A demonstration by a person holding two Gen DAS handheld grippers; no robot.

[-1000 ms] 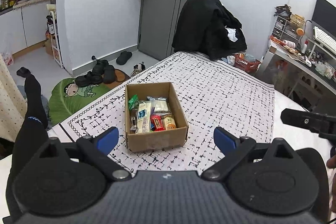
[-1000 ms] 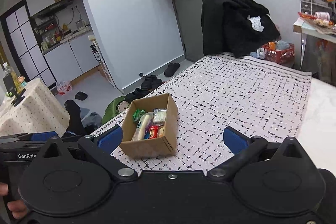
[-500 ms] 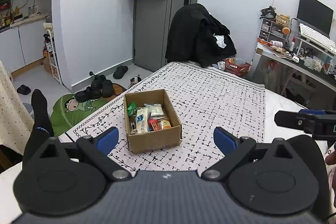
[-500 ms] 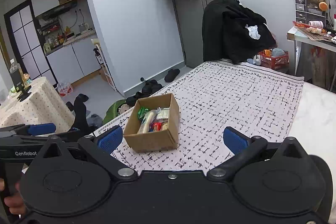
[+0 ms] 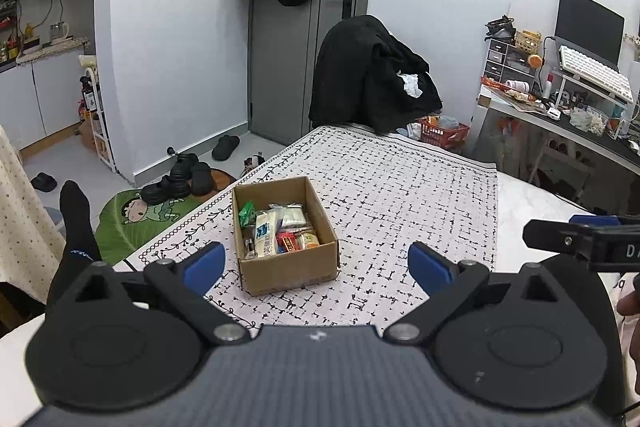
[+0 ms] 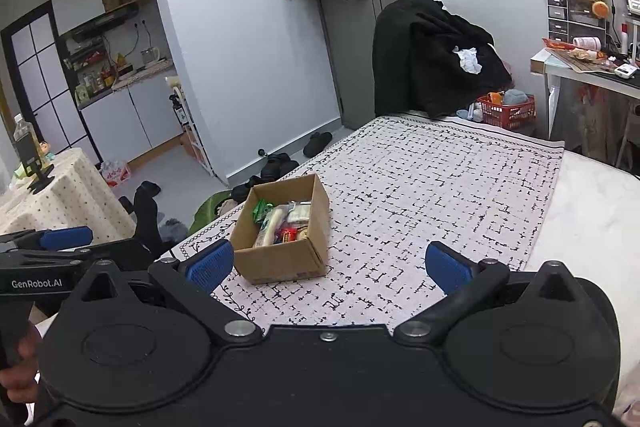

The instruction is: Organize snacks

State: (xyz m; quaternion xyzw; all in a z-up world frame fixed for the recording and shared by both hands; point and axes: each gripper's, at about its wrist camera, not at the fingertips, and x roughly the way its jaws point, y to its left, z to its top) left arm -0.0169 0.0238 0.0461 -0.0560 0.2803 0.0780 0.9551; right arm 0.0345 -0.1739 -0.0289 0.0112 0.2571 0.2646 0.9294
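left claw (image 5: 318, 263) jaws apart, empty | right claw (image 6: 330, 265) jaws apart, empty | box (image 5: 286, 269) of snacks (image 5: 276, 233) on cloth (image 5: 400, 211), just ahead of both claws

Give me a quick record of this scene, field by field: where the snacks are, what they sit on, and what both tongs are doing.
container: open cardboard box
contents: mixed snack packets, green one at the far left corner
surface: patterned cloth, box near its left edge
left tongs: open, empty, short of the box
right tongs: open, empty, short of the box
loose snacks outside box: none visible
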